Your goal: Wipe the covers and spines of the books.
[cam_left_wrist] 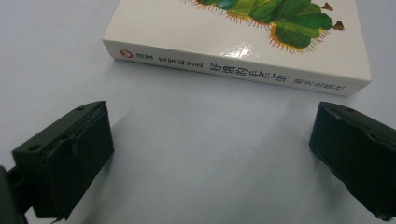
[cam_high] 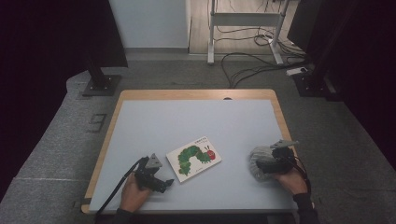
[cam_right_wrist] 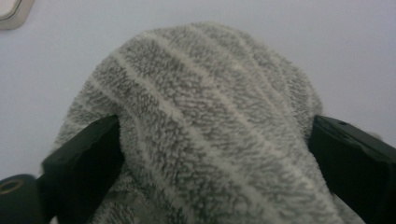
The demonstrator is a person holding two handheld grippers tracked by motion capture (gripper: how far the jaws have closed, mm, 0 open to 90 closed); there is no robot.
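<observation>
At the right of the pale surface, the right tool has its jaws set either side of a bunched grey striped towel, pressing its fluffy sides. The left tool rests open and empty just short of a caterpillar picture book lying flat mid-surface. The grasp seems under way; next likely calls for a firmer squeeze before lifting.

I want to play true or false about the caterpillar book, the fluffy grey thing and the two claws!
1. The book lies flat with its caterpillar cover facing up. True.
2. The left claw is squeezing the book. False: its jaws stand wide apart with bare table between them, short of the book's spine.
3. The fluffy grey cloth sits between the right claw's jaws. True.
4. The cloth lies on top of the book. False: it is apart from it, near the table's right edge.
</observation>
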